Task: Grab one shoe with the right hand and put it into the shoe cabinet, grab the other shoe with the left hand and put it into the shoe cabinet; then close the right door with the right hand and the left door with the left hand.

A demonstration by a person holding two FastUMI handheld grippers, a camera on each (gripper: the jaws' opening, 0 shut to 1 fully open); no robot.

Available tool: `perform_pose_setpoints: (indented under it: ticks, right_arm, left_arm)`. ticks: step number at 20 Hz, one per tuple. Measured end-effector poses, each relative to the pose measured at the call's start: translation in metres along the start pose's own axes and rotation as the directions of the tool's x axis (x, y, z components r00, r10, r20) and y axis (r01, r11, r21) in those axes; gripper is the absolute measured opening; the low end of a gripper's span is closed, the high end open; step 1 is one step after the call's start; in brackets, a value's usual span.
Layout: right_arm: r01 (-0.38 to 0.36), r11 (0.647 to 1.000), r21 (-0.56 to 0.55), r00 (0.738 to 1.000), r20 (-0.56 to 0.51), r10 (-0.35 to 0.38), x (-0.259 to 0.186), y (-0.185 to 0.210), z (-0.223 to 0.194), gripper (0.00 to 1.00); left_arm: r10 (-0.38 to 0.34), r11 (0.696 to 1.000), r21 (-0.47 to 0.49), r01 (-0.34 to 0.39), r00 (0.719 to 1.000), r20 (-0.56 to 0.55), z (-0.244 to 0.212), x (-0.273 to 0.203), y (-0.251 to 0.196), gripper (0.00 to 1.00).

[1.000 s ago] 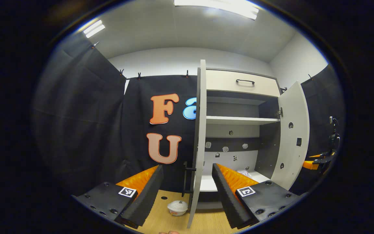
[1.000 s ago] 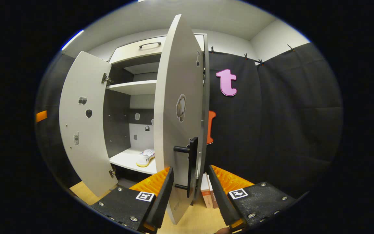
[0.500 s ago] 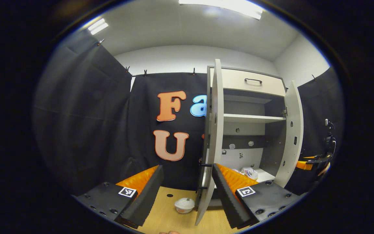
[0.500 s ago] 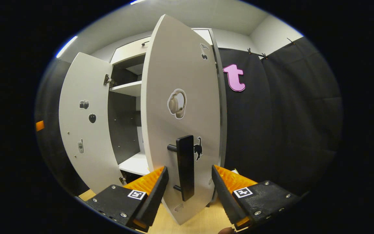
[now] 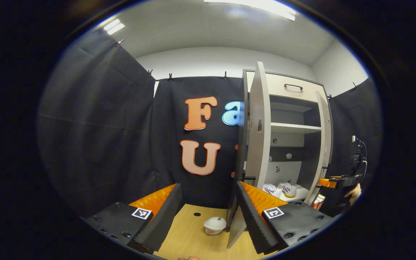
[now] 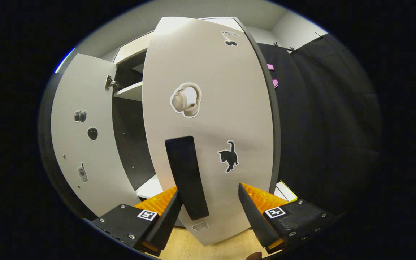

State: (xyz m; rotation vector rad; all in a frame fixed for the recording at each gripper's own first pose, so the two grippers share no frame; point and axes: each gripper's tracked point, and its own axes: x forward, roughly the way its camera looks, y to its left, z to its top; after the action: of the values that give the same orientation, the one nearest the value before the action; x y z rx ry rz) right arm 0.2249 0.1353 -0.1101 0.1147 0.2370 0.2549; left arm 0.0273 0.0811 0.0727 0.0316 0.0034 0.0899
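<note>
Since a second ago we swung the right door (image 6: 208, 119) most of the way shut. Our right gripper (image 6: 209, 213), jaws spread and empty, sat at its upright handle (image 6: 186, 177). Left gripper (image 5: 208, 213), also spread, faced the left door (image 5: 258, 144). Left gripper view showed both shoes (image 5: 280, 189) inside the shoe cabinet (image 5: 294, 108).

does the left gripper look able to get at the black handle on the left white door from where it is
Probably yes. The left gripper is open, and the black handle on the left white door sits just ahead beside its right finger, nothing between. The small white bowl lies lower, out of the way.
</note>
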Motion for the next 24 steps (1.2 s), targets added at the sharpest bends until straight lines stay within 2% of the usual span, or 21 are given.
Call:
perform_pose_setpoints:
  ticks: [4,7,14,20,24]
  right_arm:
    - [0.021,0.999,0.031,1.000,0.018,-0.021,0.010,0.001,0.000,0.92]
    - [0.027,0.999,0.048,0.999,0.020,-0.028,0.015,0.003,-0.002,0.93]
    - [0.049,0.997,0.052,0.998,0.033,-0.051,0.027,0.007,-0.004,0.94]
    - [0.075,0.997,0.028,0.996,0.046,-0.076,0.033,0.010,-0.004,0.94]
    - [0.095,0.995,0.027,0.995,0.037,-0.096,0.033,0.010,-0.005,0.94]
  left_arm:
    - [0.016,1.000,0.004,-0.015,0.999,-0.031,-0.010,0.008,0.016,0.98]
    - [-0.005,1.000,-0.003,0.005,0.999,-0.049,-0.021,0.019,0.018,0.96]
    - [-0.177,0.984,-0.020,0.176,0.980,-0.088,-0.047,0.057,-0.020,0.96]
    - [-0.317,0.948,-0.048,0.314,0.940,-0.125,-0.068,0.083,-0.059,0.96]
    - [-0.369,0.929,-0.064,0.364,0.918,-0.146,-0.077,0.095,-0.072,0.97]
